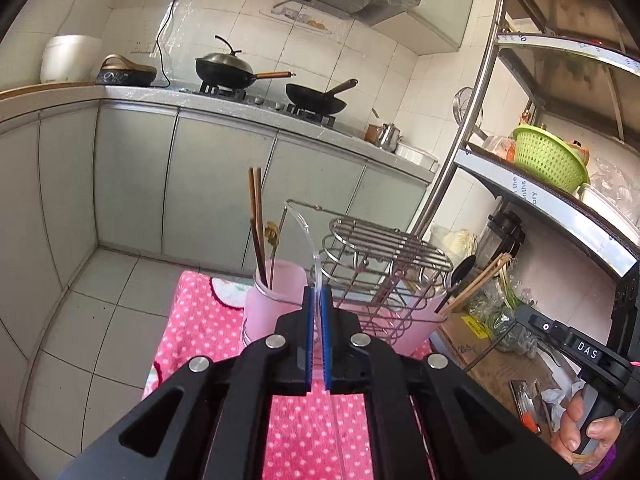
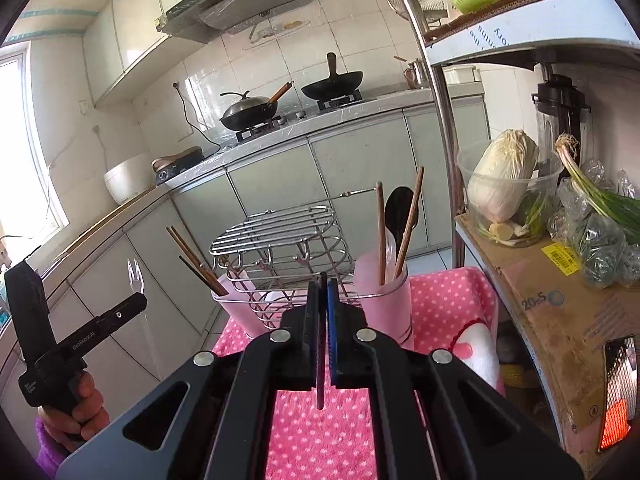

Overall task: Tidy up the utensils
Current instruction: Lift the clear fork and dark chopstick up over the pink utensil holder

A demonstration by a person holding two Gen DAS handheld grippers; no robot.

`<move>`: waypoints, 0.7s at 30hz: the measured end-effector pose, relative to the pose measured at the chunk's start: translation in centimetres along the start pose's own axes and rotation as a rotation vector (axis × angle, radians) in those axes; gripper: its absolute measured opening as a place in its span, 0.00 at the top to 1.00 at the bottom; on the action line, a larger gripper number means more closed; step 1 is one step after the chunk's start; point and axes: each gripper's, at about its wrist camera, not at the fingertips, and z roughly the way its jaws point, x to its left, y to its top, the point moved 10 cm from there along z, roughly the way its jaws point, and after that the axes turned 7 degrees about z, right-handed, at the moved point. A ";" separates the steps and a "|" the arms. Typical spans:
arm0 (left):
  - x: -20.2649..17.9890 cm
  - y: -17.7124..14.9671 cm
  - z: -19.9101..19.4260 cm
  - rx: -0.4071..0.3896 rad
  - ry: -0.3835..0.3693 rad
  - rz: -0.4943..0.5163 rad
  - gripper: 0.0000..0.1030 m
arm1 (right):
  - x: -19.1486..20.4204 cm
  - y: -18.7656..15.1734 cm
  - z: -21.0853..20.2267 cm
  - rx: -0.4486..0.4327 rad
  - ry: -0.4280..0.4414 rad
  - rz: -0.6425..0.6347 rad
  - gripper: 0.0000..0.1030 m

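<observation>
My left gripper (image 1: pixel 317 292) is shut on a clear plastic fork (image 1: pixel 308 232), held above the left pink cup (image 1: pixel 274 300), which holds brown chopsticks (image 1: pixel 256 216). The fork's tines show in the right wrist view (image 2: pixel 135 276). My right gripper (image 2: pixel 323 280) is shut on a thin dark utensil handle (image 2: pixel 320 376), seen edge-on, in front of the wire rack (image 2: pixel 276 236). The right pink cup (image 2: pixel 384 300) holds chopsticks and a black spoon (image 2: pixel 400 208). The left cup also shows in the right wrist view (image 2: pixel 236 300).
The rack and cups stand on a pink dotted cloth (image 2: pixel 320 432). A metal shelf post (image 2: pixel 440 100) and a cardboard box (image 2: pixel 560 312) with cabbage and green onions stand at the right. The stove counter with woks (image 1: pixel 240 68) is behind.
</observation>
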 end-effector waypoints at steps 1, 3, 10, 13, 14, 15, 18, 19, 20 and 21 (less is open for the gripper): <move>0.0 0.6 -0.1 -0.016 0.006 0.005 0.97 | 0.1 0.5 -0.2 -0.010 0.000 -0.005 0.96; -0.1 1.8 -0.3 -0.047 0.009 0.012 0.97 | 0.3 1.2 -0.5 -0.029 -0.002 -0.016 0.96; -0.4 5.8 0.2 -0.134 0.036 0.032 0.97 | 0.7 4.8 -1.7 -0.110 -0.017 -0.055 0.96; -0.4 7.2 0.6 -0.166 0.053 0.043 0.97 | 0.7 6.2 -2.0 -0.140 -0.022 -0.062 0.96; -0.4 7.6 0.8 -0.175 0.063 0.048 0.97 | 0.7 6.6 -2.1 -0.149 -0.023 -0.064 0.96; -0.4 8.0 1.0 -0.183 0.074 0.051 0.97 | 0.7 7.1 -2.1 -0.158 -0.024 -0.065 0.96; -0.4 8.7 1.7 -0.198 0.077 0.046 0.97 | 0.7 8.3 -2.2 -0.183 -0.024 -0.069 0.96; -0.4 9.0 1.9 -0.205 0.088 0.049 0.97 | 0.7 8.6 -2.2 -0.190 -0.025 -0.069 0.96; -0.4 9.3 2.2 -0.212 0.095 0.054 0.97 | 0.7 9.0 -2.1 -0.197 -0.025 -0.071 0.96; -0.3 9.5 2.3 -0.220 0.100 0.057 0.97 | 0.7 9.2 -2.0 -0.202 -0.028 -0.074 0.96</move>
